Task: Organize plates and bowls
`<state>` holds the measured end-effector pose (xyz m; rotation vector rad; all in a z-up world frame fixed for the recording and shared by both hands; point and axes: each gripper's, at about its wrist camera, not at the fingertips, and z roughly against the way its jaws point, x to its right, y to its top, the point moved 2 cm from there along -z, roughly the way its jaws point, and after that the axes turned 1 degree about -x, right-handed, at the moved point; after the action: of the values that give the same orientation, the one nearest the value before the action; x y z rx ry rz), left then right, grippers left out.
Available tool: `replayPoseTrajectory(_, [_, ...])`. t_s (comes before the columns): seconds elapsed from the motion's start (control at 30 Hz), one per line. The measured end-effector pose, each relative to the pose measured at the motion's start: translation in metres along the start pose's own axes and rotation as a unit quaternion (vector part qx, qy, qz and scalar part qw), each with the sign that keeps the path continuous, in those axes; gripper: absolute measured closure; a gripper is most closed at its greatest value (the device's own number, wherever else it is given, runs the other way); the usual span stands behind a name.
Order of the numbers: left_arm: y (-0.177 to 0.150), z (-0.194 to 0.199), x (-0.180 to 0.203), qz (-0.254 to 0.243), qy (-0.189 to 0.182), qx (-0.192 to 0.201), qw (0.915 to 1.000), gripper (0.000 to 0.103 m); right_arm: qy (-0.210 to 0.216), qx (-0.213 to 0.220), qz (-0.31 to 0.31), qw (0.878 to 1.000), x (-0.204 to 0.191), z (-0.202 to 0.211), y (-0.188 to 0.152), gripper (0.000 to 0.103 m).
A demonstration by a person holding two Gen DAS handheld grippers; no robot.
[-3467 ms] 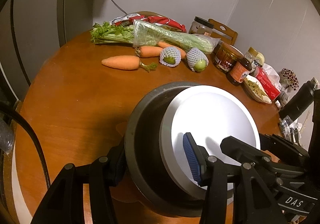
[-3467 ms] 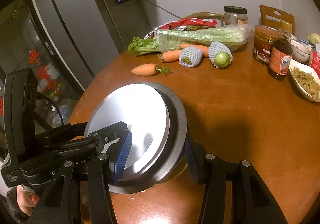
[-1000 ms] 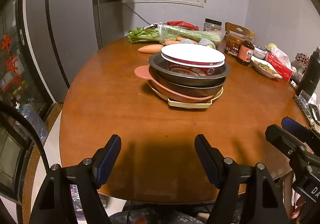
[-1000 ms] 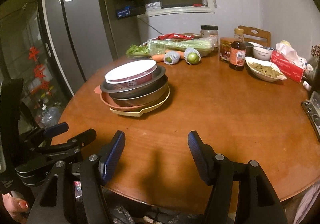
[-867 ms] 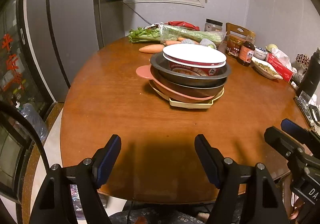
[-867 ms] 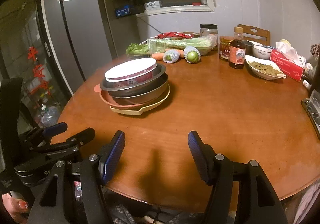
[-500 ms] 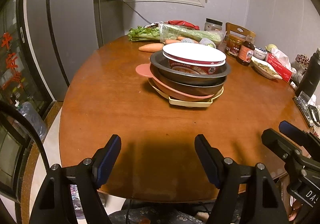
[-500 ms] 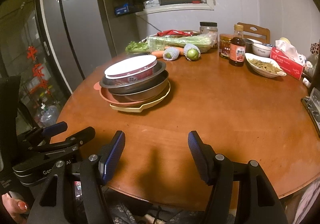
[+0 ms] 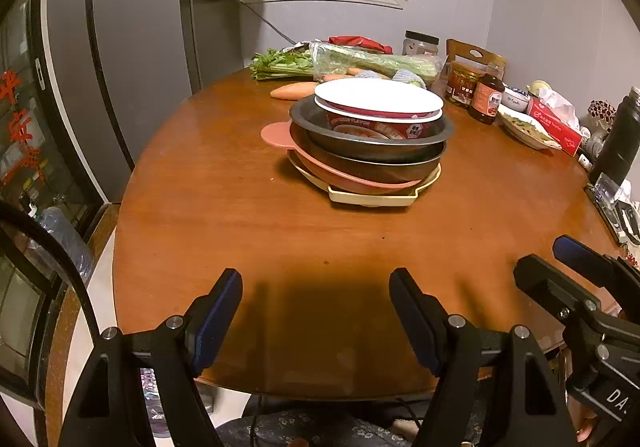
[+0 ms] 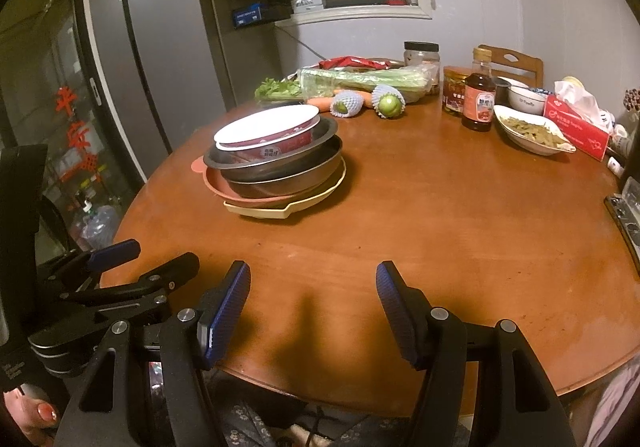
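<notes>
One stack of dishes [image 9: 370, 151] [image 10: 276, 171] stands on the round wooden table [image 9: 240, 215] [image 10: 460, 215]. From the bottom it holds a cream tray, a pink plate, two metal bowls, a red printed bowl and a white plate [image 9: 378, 98] [image 10: 266, 125] on top. My left gripper [image 9: 316, 305] hangs open over the near table edge, well short of the stack, nothing between its fingers. My right gripper [image 10: 313, 297] is also open and empty at the near edge. Each gripper shows at the side of the other's view.
Celery [image 9: 360, 61], carrots [image 9: 292, 90] and netted fruit [image 10: 386, 103] lie beyond the stack. Jars, a sauce bottle [image 10: 478, 97], a dish of food [image 10: 532, 131], a red tissue box [image 9: 554, 125] and a black flask [image 9: 618, 139] crowd the right. A fridge [image 10: 160, 59] stands left.
Between 3.5 s and 1 s ago both grippers let go of the plate and bowl and drew back to the table edge. Over the last second nothing has visibly changed.
</notes>
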<state>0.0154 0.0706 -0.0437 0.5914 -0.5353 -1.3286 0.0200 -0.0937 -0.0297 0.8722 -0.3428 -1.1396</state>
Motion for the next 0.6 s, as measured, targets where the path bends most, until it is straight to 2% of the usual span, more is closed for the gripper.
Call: replayPoseTrajectory(0.6, [0.0020, -0.0043, -0.0052, 0.004, 0.002, -0.003, 1.0000, 0.028, 0.000, 0.001, -0.002, 1.000, 0.0006, 0.0013, -0.0003, 0.036])
